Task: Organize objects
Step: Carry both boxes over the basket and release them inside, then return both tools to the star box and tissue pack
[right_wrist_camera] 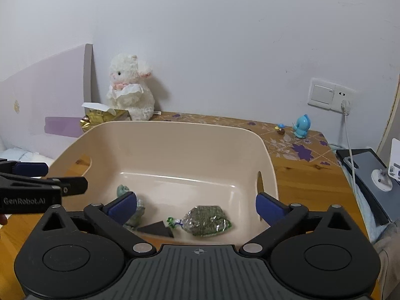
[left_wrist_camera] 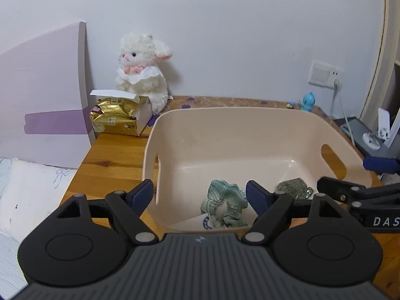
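A beige plastic basket [left_wrist_camera: 190, 130] [right_wrist_camera: 175, 135] with handle slots stands on the wooden table. In it lie a green checked scrunchie [left_wrist_camera: 225, 203] [right_wrist_camera: 123, 190], a clear bag of green bits [left_wrist_camera: 293, 187] [right_wrist_camera: 206, 221], a white item with a blue print [left_wrist_camera: 200, 222] and a dark triangular piece [right_wrist_camera: 156, 228]. My left gripper [left_wrist_camera: 200, 195] is open, its fingers straddling the basket's near left wall. My right gripper [right_wrist_camera: 196, 207] is open over the basket's near rim, nothing between its fingers. Each gripper shows at the edge of the other's view.
A white plush lamb [left_wrist_camera: 142, 72] [right_wrist_camera: 130, 88] sits at the back left behind a gold tissue pack [left_wrist_camera: 120, 117]. A small blue figurine [left_wrist_camera: 308, 101] [right_wrist_camera: 302, 126] stands at the back right. A wall socket with a cable [right_wrist_camera: 346, 107], a lilac headboard [left_wrist_camera: 42, 95] and a bed [left_wrist_camera: 27, 187] flank the table.
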Action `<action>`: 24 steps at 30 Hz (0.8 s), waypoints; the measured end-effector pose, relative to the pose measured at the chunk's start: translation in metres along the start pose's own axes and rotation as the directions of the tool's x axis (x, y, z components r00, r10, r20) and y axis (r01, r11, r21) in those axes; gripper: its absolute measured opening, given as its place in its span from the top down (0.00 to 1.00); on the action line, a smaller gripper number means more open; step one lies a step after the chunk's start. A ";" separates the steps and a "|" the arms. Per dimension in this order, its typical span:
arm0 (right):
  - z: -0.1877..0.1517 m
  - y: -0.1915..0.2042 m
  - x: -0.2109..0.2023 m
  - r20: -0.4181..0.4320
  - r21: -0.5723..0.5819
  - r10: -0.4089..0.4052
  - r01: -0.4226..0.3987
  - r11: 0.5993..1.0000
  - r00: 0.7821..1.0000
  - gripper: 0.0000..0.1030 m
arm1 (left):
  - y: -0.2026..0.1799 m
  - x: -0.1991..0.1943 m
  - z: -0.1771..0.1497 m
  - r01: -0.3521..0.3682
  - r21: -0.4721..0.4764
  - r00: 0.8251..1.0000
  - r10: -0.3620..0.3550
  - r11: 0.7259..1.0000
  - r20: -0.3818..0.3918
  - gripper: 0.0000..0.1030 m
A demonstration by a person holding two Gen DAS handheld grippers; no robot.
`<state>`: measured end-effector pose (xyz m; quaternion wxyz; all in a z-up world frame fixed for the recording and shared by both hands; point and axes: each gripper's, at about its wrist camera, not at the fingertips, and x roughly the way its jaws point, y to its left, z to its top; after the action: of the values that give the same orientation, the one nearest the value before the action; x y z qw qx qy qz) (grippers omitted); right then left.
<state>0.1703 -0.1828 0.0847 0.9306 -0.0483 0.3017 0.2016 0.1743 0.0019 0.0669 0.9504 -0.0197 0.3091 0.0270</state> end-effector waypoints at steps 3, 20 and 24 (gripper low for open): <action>-0.005 0.002 -0.012 -0.005 -0.015 0.001 -0.001 1.000 1.000 0.00 | 0.001 -0.013 -0.005 -0.008 0.009 1.000 0.008 1.000 0.017 0.20; -0.051 0.033 -0.023 -0.103 -0.054 0.026 -0.032 0.998 0.994 0.00 | 0.031 -0.033 -0.062 -0.039 -0.009 0.998 0.038 0.999 -0.050 0.20; -0.064 0.041 -0.010 -0.152 -0.031 0.035 -0.041 0.999 0.988 0.00 | 0.037 -0.020 -0.077 -0.059 -0.003 0.994 0.058 0.998 -0.098 0.20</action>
<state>0.1118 -0.1625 0.0395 0.9001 -0.0736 0.3686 0.2203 0.1101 0.0340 0.0156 0.9329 -0.0149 0.3555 0.0548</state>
